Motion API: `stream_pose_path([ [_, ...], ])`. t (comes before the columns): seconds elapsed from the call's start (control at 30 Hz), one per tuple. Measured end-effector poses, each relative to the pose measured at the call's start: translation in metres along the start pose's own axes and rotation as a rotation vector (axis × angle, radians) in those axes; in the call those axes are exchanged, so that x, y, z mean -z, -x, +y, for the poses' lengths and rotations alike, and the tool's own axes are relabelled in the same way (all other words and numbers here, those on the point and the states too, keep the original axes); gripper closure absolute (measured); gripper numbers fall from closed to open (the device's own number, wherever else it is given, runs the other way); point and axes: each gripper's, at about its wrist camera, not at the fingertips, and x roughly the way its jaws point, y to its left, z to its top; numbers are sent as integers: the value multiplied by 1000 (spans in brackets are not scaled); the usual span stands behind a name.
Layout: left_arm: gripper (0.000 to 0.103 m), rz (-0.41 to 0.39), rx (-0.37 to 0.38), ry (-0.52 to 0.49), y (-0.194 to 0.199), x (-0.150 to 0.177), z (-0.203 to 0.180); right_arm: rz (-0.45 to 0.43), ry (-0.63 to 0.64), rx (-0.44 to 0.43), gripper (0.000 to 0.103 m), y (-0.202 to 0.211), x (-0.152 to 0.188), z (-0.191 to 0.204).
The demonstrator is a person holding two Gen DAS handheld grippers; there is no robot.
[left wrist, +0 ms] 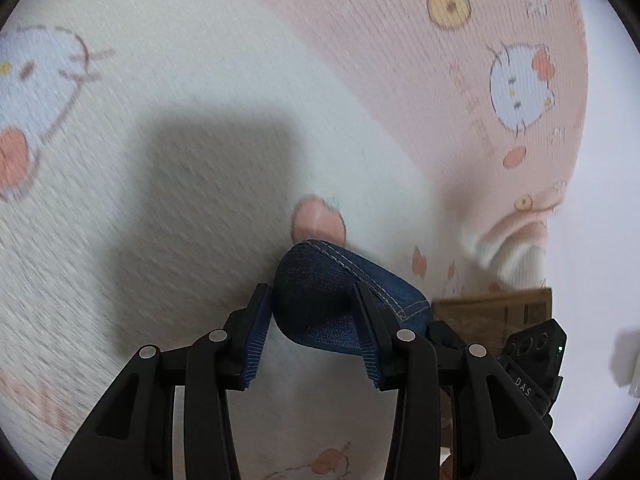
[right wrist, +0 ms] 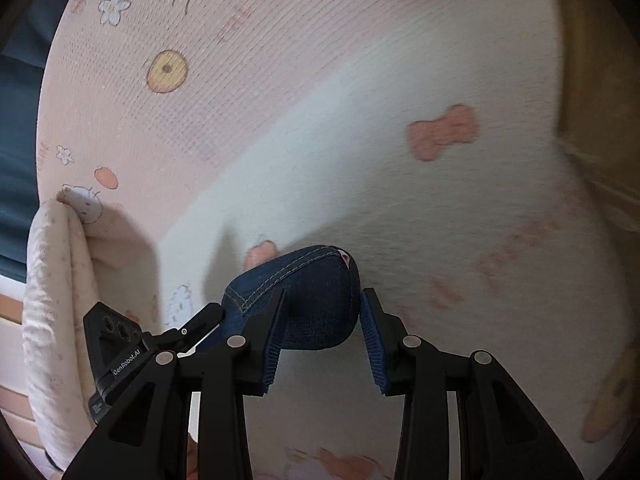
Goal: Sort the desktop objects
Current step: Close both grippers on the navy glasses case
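A dark blue denim pouch (left wrist: 320,304) with pale stitching is held between both grippers, over a pink and white cartoon-cat cloth (left wrist: 200,100). My left gripper (left wrist: 314,308) is shut on one end of the pouch. In the right wrist view my right gripper (right wrist: 324,312) is shut on the other end of the pouch (right wrist: 316,304), above the same cloth (right wrist: 360,184). The other gripper's black body shows in each view: at lower right in the left wrist view (left wrist: 532,360), at lower left in the right wrist view (right wrist: 116,344).
The cloth's folded edge (right wrist: 56,280) hangs at the left of the right wrist view, with a dark blue surface (right wrist: 20,120) beyond it. A brown wooden piece (left wrist: 496,308) lies at the right of the left wrist view. A yellowish object (right wrist: 592,100) is at the right edge.
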Motion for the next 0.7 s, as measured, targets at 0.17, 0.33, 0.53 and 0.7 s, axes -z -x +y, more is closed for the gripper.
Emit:
stream_pose_path([
  [0.17, 58, 2, -22, -13, 0, 11, -3, 13, -38, -21, 68, 3, 6, -16],
  [0.33, 58, 12, -45, -40, 2, 20, -4, 23, -59, -38, 67, -5, 9, -26],
  [0.53, 58, 4, -104, -124, 5, 23, -16, 8, -147, -10, 64, -9, 6, -34],
  [0.7, 57, 30, -153, -166, 7, 18, -24, -5, -137, 27, 60, -1, 6, -23],
])
